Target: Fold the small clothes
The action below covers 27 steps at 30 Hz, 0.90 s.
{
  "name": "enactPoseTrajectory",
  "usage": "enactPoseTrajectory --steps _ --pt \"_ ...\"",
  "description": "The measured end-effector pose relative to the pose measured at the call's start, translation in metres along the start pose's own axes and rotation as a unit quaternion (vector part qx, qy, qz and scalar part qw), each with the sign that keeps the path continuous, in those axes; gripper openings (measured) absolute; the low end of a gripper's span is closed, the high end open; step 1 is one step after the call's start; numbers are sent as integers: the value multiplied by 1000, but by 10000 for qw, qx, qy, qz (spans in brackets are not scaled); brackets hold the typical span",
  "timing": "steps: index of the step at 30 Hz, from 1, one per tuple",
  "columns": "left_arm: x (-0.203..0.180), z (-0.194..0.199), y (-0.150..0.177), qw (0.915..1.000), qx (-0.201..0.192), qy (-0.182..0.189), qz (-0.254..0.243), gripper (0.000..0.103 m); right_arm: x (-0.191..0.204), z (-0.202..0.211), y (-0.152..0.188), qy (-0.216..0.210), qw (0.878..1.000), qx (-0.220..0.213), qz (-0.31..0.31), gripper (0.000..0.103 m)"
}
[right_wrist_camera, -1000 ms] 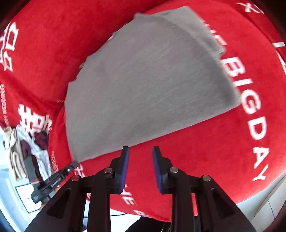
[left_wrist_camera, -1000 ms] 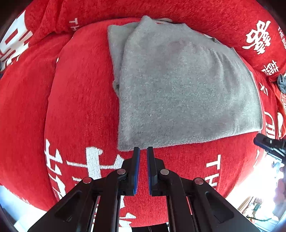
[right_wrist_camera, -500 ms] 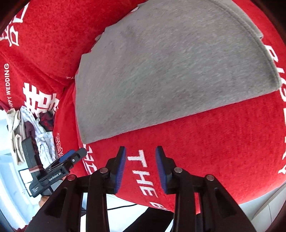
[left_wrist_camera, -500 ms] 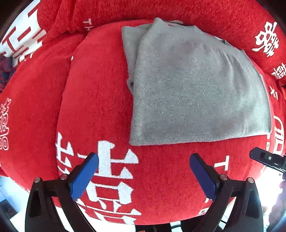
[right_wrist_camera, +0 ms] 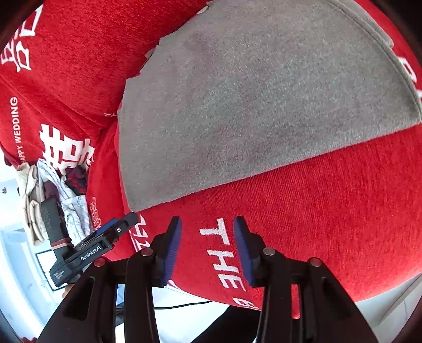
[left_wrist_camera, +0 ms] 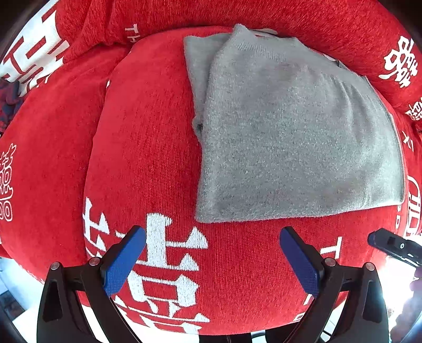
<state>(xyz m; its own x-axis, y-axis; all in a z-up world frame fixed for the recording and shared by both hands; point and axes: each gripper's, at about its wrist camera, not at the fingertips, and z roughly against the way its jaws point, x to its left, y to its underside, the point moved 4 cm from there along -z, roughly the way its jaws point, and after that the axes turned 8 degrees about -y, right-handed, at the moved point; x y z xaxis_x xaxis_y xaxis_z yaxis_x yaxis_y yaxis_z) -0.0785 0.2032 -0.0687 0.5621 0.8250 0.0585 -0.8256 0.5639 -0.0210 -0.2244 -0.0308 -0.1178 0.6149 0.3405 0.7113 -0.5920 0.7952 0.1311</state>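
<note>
— While we stand this close, what is that red surface they work on?

— It's a cushion (left_wrist_camera: 147,158) under a red woven cover with white characters and English words on it; another red cushion (left_wrist_camera: 237,13) rises behind it like a backrest. Pale floor shows below the front edge, and the light down there is very bright.

— And the garment?

— Folded flat, a grey knit garment (left_wrist_camera: 298,137) lies on the seat near the back, one layer showing at its left side under the top fold.

— Is anything near it?

— At the side, off the cushion, sits a heap of crumpled clothes (right_wrist_camera: 52,184) in pale and dark red cloth. A thin dark cable (right_wrist_camera: 179,306) runs over the floor. Nothing lies on the garment.

— What about the grippers?

— The left gripper (left_wrist_camera: 211,237) hangs over the bare cover in front of the garment's near edge, its blue pads (left_wrist_camera: 124,261) spread wide, nothing between them. The right gripper (right_wrist_camera: 207,224) is beside it over the word THE, jaws part open and just been widening, also empty. Neither touches the cloth.
</note>
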Motion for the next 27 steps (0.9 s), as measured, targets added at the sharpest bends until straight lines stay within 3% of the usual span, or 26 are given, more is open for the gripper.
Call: enactPoseTrajectory --steps 5,11,15,22,27 --pt "3 4 -8 9996 -102 181 187 102 -7 -7 2 -467 9981 -103 -380 45" --pt "22 7 -22 9960 -265 699 488 102 -9 -24 7 -957 9927 -151 -712 45" --pt "32 8 -29 9964 -487 494 484 102 -6 -41 10 -1174 9894 -173 -841 50" --pt "44 -7 -43 9918 -234 892 882 102 13 -75 4 -1544 9829 -162 -990 50" --pt "43 -16 -51 9921 -221 911 834 102 25 -91 1 -1661 9806 -135 -1037 50"
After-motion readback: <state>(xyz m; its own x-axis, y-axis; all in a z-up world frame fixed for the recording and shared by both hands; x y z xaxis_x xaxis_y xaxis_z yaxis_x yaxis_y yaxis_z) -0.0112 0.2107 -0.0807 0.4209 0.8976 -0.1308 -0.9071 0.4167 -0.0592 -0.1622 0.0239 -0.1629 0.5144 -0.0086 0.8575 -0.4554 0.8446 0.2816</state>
